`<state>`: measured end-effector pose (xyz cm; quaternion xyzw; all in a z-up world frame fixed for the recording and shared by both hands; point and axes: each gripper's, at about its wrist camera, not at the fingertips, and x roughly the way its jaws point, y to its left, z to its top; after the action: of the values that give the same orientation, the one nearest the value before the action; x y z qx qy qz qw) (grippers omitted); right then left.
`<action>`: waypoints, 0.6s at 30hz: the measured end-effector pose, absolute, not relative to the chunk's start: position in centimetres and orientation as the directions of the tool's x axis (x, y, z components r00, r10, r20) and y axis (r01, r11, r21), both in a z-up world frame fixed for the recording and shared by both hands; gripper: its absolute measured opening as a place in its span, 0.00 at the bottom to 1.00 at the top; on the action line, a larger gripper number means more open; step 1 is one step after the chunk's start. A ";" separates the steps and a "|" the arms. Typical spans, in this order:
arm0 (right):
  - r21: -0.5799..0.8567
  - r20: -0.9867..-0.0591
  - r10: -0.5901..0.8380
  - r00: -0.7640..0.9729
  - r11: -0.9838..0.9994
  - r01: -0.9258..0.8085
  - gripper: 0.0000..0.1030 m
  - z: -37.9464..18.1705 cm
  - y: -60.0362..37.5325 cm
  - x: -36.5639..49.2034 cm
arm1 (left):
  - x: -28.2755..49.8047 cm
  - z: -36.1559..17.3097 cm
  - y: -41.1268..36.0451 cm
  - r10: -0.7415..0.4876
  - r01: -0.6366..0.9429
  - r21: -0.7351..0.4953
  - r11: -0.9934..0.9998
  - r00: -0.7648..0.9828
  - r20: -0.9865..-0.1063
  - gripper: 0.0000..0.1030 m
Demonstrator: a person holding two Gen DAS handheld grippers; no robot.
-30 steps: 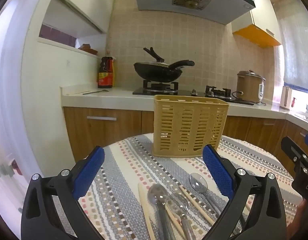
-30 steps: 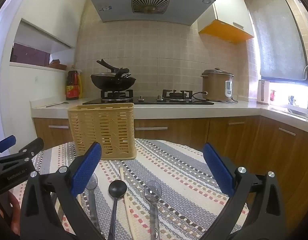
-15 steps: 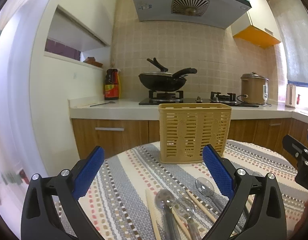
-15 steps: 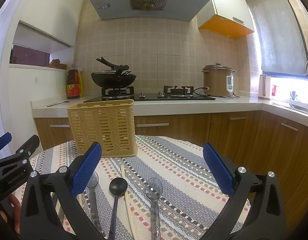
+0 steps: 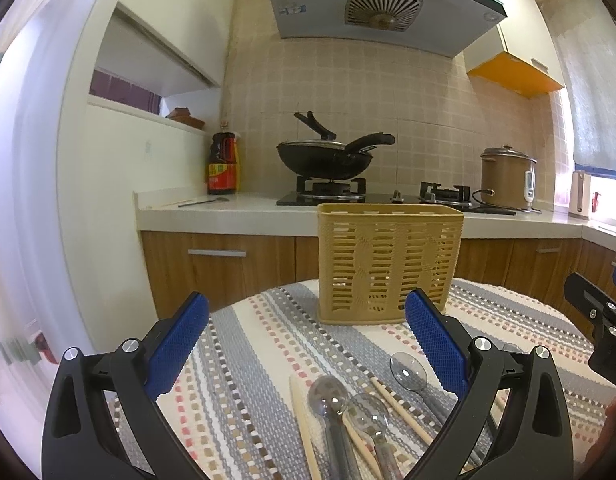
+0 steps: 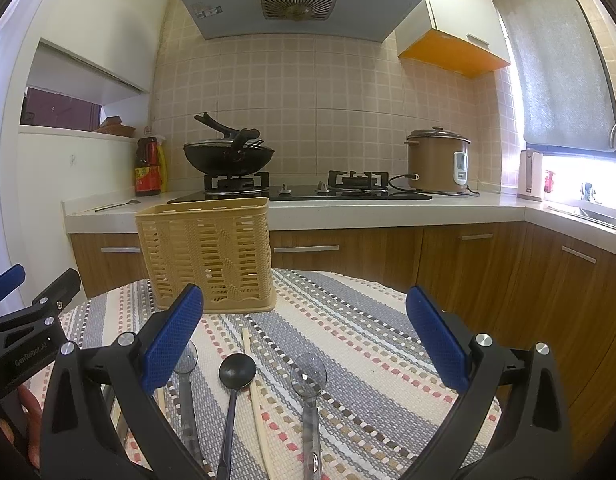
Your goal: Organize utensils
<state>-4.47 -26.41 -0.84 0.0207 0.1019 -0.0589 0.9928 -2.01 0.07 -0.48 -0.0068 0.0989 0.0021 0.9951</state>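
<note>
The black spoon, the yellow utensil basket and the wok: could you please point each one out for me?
black spoon [image 6: 237, 369], right wrist view, on its bowl.
yellow utensil basket [image 5: 389, 264], left wrist view, on its slotted front wall.
wok [image 5: 323, 159], left wrist view, on its dark side.

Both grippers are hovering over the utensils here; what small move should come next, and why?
Probably lower the right gripper onto the black plastic spoon and close on its handle. Both it and the left gripper are open and empty, the yellow slotted plastic basket looks empty, and all utensils lie flat on the striped woven tablecloth.
</note>
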 end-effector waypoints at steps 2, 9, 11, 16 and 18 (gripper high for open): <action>0.027 -0.204 -0.112 0.972 0.992 0.120 0.94 -0.9 -26.3 -4.5 | -2.1 -0.4 0.1 0.004 -0.008 -0.017 1.000 0.980 -0.198 0.93; 0.020 -0.202 -0.114 0.973 0.993 0.120 0.94 -0.9 -25.9 -4.4 | -1.7 -0.5 0.2 0.004 -0.009 -0.022 1.000 0.980 -0.201 0.93; 0.019 -0.203 -0.114 0.973 0.992 0.121 0.94 -1.0 -25.9 -4.4 | -1.6 -0.5 0.3 0.004 -0.009 -0.023 1.000 0.979 -0.203 0.93; 0.016 -0.205 -0.111 0.972 0.993 0.117 0.94 -1.1 -25.8 -4.4 | -1.4 -0.6 0.4 0.000 -0.007 -0.030 1.000 0.977 -0.212 0.93; 0.014 -0.205 -0.111 0.972 0.993 0.116 0.94 -1.1 -25.7 -4.4 | -1.3 -0.6 0.5 -0.001 -0.007 -0.034 0.999 0.977 -0.214 0.93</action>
<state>-4.38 -25.72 -1.06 0.0130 0.1026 -0.0573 0.9930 -1.29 0.47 -0.63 -0.0171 0.1077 0.0014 0.9940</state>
